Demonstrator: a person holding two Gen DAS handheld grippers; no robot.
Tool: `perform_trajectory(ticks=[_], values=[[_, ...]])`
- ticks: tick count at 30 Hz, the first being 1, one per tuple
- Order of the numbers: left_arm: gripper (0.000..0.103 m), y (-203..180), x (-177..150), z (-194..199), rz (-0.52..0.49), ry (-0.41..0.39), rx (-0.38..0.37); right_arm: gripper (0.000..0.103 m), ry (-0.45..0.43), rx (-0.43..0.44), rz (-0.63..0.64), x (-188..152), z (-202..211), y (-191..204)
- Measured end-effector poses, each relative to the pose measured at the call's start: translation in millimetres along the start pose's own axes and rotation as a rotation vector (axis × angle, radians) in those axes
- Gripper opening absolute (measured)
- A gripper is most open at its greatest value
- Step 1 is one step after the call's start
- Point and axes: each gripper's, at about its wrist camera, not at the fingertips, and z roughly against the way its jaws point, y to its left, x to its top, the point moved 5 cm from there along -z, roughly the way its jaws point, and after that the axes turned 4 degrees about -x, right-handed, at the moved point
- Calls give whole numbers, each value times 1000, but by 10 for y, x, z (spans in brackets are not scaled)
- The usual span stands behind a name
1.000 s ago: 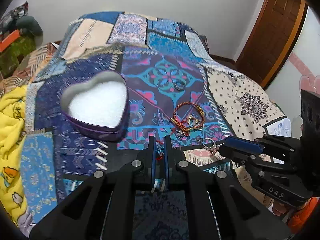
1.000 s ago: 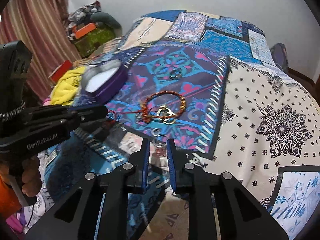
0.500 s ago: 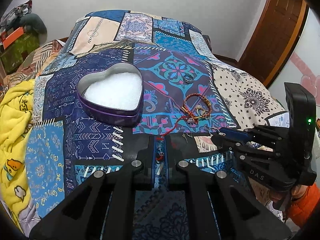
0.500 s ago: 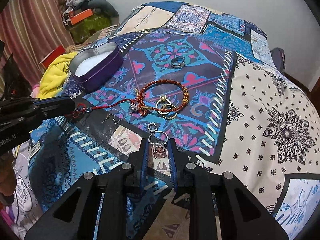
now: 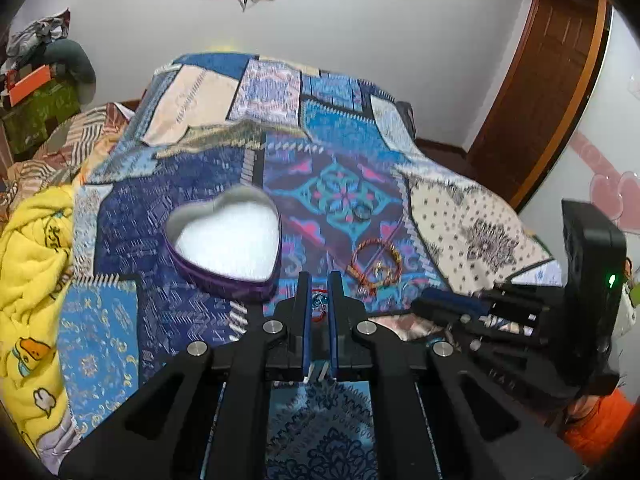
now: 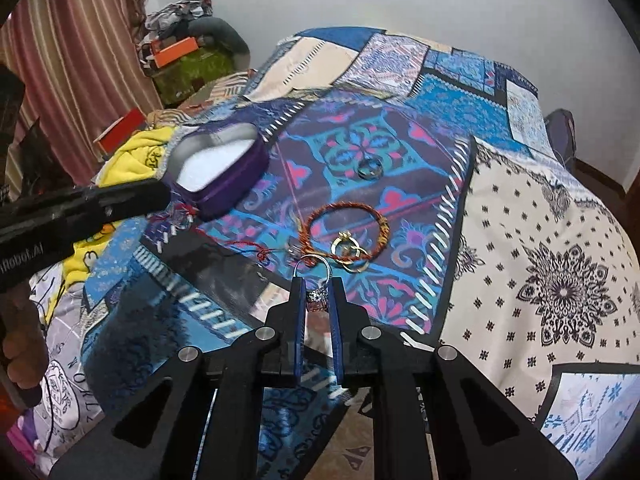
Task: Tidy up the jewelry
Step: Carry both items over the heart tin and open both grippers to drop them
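Note:
A purple heart-shaped tin (image 5: 228, 248) with white lining lies open on the patchwork bedspread (image 5: 328, 152); it also shows in the right wrist view (image 6: 224, 168). My left gripper (image 5: 319, 300) is shut on a small red and blue jewel piece (image 5: 319, 304), lifted just right of the tin. My right gripper (image 6: 316, 292) is shut on a silver ring with a stone (image 6: 314, 276), held above the cloth. An orange braided bracelet (image 6: 346, 232), gold rings (image 6: 348, 250) and a dark band ring (image 6: 369, 169) lie on the bedspread.
A yellow blanket (image 5: 28, 264) lies on the bed's left side. Boxes and clothes (image 6: 188, 56) are piled at the far left by a curtain. A wooden door (image 5: 552, 92) stands at the right.
Both grippers have risen from the bedspread. The right one lifted the silver ring off the cloth; the left one carries its red piece up beside the tin.

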Motion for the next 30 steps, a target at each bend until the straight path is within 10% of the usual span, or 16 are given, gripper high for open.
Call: perform_trajectory(ticks=[30], values=[[6,580,889,421,-12,-226,111,10,-147,157,81,921,-80,612]])
